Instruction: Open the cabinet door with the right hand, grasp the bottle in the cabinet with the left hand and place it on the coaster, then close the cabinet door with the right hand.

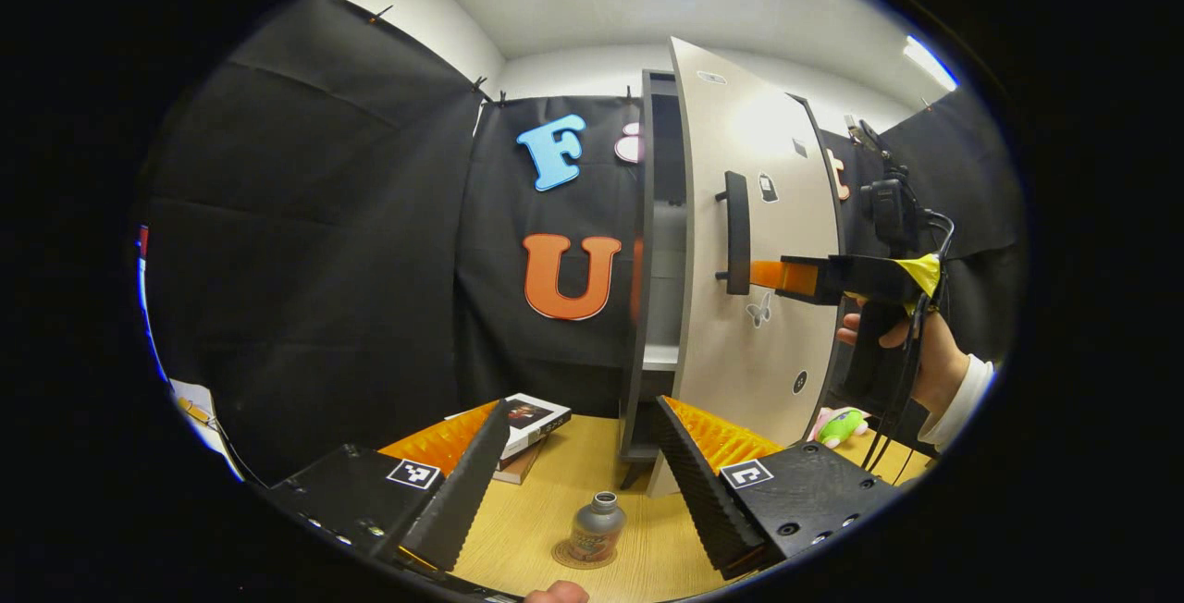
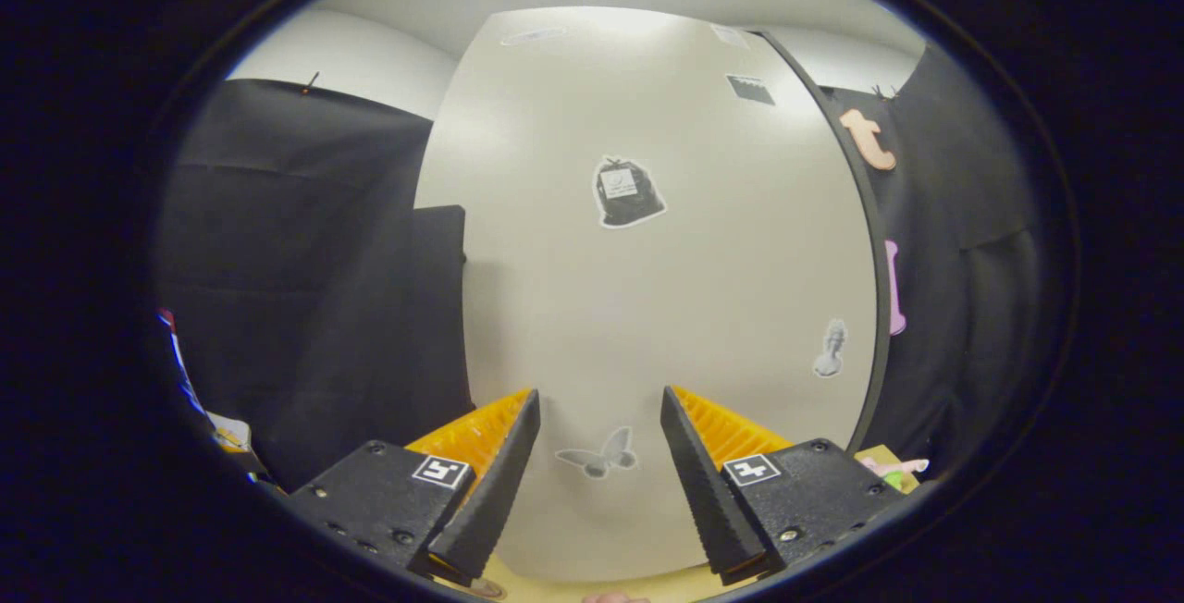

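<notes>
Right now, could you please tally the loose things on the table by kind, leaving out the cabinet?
Bottle: 1
Coaster: 1
Books: 2
Plush toy: 1
Total: 5

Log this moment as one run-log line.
phase: closing door | bottle: upright on coaster | left gripper: open, empty | right gripper: open, facing cabinet door | door: partly open
</notes>
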`<state>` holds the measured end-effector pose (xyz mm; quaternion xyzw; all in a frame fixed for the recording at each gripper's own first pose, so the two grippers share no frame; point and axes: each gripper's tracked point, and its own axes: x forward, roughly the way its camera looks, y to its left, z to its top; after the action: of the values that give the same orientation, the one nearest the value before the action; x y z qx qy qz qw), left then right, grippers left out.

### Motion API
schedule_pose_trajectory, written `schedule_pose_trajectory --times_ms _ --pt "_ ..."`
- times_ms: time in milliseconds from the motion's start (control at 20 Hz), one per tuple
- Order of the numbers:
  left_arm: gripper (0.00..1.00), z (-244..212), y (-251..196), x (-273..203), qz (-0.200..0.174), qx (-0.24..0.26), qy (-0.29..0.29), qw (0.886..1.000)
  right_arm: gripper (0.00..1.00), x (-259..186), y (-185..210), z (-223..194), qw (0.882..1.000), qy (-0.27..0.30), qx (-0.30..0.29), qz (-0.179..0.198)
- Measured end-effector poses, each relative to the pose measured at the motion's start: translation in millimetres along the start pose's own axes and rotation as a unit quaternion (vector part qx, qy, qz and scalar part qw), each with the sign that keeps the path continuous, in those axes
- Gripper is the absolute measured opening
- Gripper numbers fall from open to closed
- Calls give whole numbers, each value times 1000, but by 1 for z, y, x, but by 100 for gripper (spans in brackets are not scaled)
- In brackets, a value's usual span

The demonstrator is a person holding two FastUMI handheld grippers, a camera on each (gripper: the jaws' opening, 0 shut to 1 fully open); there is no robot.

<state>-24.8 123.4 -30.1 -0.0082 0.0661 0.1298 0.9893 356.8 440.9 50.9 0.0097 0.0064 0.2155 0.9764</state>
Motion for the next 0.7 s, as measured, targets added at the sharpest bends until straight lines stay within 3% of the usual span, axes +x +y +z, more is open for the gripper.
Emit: schedule_pose_trajectory --times_ms 250,700 --pt "94 3 -2 -4 9 -6 -16 1000 86 -50 -19 11 1000 -10 -8 -10" --pt "94 1 -49 -6 -40 0 -10 999 85 -187 -76 23 995 -28 -31 -89"
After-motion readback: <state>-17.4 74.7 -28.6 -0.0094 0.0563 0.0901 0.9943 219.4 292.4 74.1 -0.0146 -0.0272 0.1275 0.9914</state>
